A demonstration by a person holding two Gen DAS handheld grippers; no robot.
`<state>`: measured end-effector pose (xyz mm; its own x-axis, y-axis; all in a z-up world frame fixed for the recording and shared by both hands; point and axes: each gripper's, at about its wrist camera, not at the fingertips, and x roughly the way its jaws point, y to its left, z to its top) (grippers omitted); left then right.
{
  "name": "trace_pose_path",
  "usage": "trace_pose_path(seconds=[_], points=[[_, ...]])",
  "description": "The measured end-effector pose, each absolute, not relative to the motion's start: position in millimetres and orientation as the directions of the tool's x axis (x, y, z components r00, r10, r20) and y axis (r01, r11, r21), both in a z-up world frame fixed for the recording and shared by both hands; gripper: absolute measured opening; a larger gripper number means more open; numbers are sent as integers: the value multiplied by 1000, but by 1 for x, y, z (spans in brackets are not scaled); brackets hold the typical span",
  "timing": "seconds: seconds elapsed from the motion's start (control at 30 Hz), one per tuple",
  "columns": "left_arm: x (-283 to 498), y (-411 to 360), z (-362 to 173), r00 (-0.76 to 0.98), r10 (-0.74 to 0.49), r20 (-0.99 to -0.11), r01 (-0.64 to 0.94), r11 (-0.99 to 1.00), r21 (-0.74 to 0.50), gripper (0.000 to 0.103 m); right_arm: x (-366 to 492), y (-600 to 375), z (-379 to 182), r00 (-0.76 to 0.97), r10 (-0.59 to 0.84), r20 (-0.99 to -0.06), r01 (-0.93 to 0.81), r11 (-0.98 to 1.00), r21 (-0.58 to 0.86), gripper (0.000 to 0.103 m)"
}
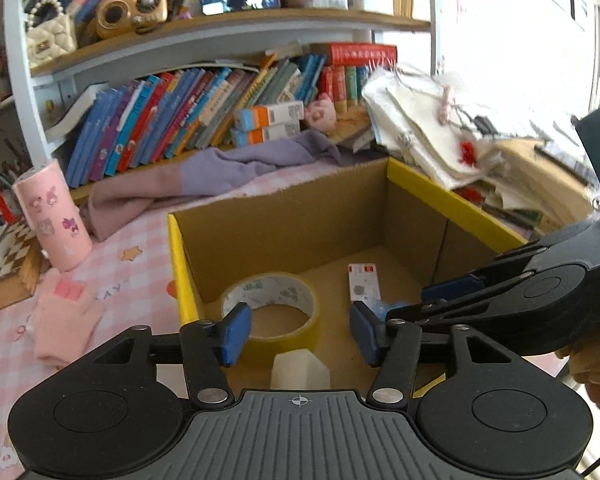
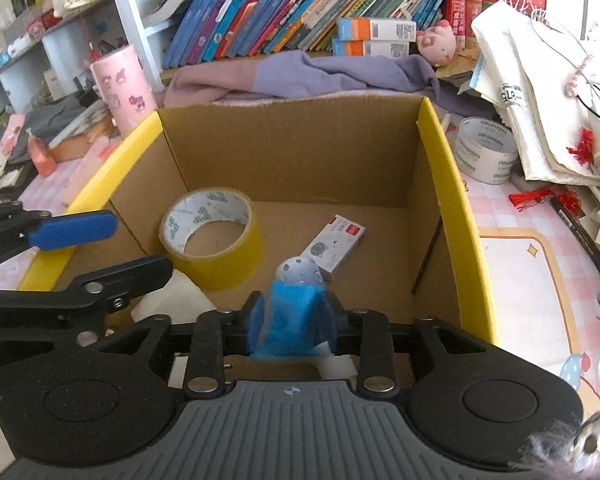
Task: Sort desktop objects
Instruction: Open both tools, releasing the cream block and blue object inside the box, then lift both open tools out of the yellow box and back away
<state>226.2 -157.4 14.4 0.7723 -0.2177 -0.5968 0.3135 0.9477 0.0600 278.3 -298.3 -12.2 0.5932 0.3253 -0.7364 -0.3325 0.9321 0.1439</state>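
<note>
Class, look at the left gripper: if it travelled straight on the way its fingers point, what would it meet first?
Probably the yellow tape roll on the floor of the cardboard box; the left gripper is open. Depth is uncertain.

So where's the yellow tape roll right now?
The yellow tape roll lies flat on the floor of the cardboard box, toward its left side in the right wrist view, left of the small white carton.
</note>
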Motion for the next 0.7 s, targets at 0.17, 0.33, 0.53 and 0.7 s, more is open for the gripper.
trace_pose_path(seconds=[0.17,0.33,0.53,0.7], points=[[214,-152,25,795,-212,-568,297,953,59,57,268,-299,1,622,337,-707,-339,930,146,35],[200,-146,38,824,-208,-528,272,961,46,65,256,-298,16,654,344,-673,-345,928,139,40],[185,-136,48,849,-189,-493,234,972,30,75,242,-301,31,697,335,-634,-331,935,131,46],[174,-121,51,854,-178,-488,209,978,8,76,230,-300,37,731,306,-610,-314,944,98,49]])
